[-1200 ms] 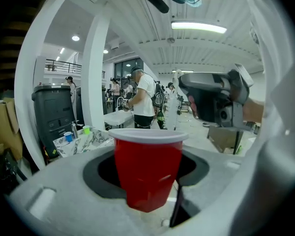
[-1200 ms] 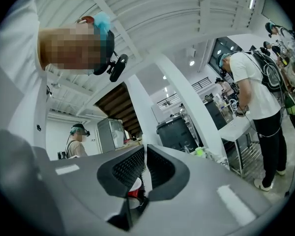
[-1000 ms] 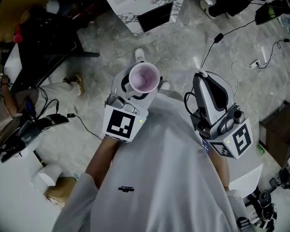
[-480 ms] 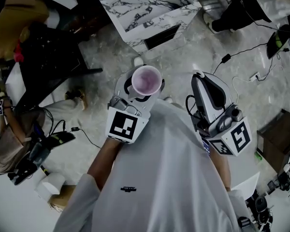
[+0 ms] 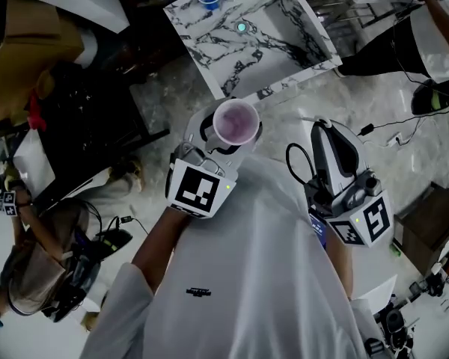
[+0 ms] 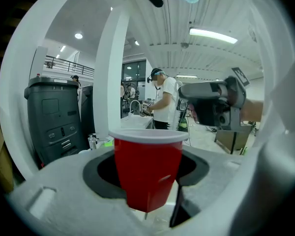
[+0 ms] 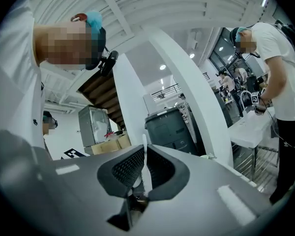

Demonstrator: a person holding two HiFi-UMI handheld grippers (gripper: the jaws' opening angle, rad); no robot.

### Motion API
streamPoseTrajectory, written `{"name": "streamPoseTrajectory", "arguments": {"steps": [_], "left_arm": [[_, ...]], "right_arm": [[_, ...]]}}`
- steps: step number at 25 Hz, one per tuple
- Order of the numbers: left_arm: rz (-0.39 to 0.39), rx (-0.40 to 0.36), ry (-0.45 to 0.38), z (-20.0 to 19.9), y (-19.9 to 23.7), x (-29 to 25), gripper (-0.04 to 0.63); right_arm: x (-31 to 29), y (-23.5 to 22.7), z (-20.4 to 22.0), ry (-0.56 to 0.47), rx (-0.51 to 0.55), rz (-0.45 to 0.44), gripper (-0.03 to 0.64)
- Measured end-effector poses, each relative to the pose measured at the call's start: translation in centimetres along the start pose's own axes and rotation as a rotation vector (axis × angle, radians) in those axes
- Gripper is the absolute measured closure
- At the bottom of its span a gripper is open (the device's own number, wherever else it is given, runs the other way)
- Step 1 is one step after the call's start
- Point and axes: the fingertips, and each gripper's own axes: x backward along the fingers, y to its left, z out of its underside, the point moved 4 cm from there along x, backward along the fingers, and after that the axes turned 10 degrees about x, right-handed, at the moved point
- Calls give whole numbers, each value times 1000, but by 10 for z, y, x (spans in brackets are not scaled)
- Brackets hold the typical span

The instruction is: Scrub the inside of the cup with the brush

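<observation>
Plainly, the scrubbing is not yet begun. The left tongs (image 6: 146, 193) are clamped round the lower wall of the red cup (image 5: 236, 123), which is held upright in mid-air before the person's chest, mouth up, well short of the marble-veined desk (image 5: 198, 32). The right tongs (image 7: 143, 175) are pinched almost together on a white stem (image 7: 144, 149), probably the brush's handle, though no bristles show in any view. To do the step well, I would bring the bristle end down through the open mouth along the cup's axis. Sweep round the wall with light pressure, since the cup looks like thin tapered plastic with a rolled white rim and would likely buckle. Its inside is pale and smooth; the right pads (image 7: 124, 167) are dark and dimpled.
</observation>
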Motion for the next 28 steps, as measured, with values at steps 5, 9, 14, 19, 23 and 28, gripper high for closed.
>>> {"name": "streamPoseTrajectory", "arguments": {"steps": [5, 9, 14, 19, 23, 28], "left_arm": [[56, -14, 5, -11, 50, -14, 337], [83, -25, 2, -15, 74, -24, 337], [80, -48, 22, -11, 94, -36, 337], [96, -89, 50, -10, 97, -39, 337], [114, -106, 61, -10, 99, -39, 337], [162, -91, 52, -14, 95, -35, 337]], "right_arm": [[-59, -6, 1, 1, 21, 32, 592], [-89, -3, -3, -4, 36, 18, 592], [-110, -6, -12, -27, 49, 2, 592], [-120, 0, -28, -59, 24, -42, 592], [-135, 10, -29, -52, 15, -111, 592], [-148, 20, -19, -18, -16, -183, 592]]}}
